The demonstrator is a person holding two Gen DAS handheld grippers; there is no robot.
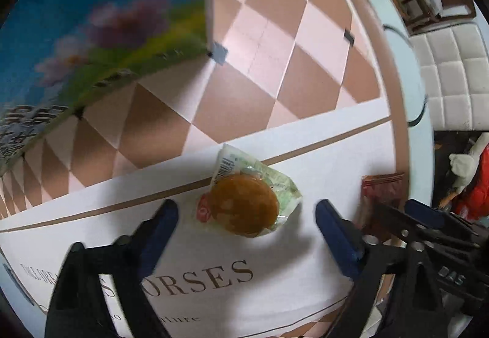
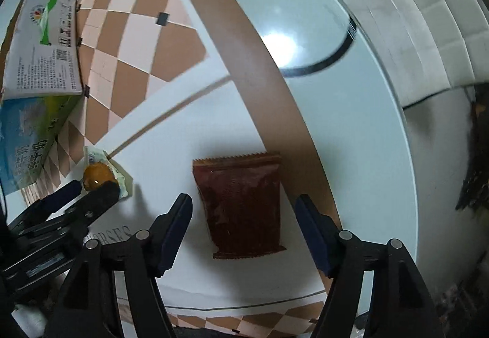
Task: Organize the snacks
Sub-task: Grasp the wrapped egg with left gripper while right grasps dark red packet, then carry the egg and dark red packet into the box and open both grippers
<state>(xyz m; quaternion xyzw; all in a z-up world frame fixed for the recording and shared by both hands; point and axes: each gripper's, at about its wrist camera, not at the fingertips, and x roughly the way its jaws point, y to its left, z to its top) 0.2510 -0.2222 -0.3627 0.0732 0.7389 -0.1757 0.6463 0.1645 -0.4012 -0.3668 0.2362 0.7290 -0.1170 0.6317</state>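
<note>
A round brown cake in a clear and green wrapper (image 1: 244,203) lies on the white cloth. My left gripper (image 1: 247,215) is open, its blue-tipped fingers on either side of the cake. A dark red snack packet (image 2: 241,203) lies flat on the cloth. My right gripper (image 2: 243,212) is open, its fingers either side of the packet's lower half. The packet also shows in the left wrist view (image 1: 382,191), partly behind the right gripper. The cake also shows in the right wrist view (image 2: 97,174), with the left gripper (image 2: 88,188) at it.
A blue and green printed cardboard box (image 1: 101,20) stands at the left on the checked tablecloth (image 1: 275,62); it also shows in the right wrist view (image 2: 39,41). The round white table edge (image 2: 397,124) curves at the right, with a white padded seat (image 1: 452,75) beyond.
</note>
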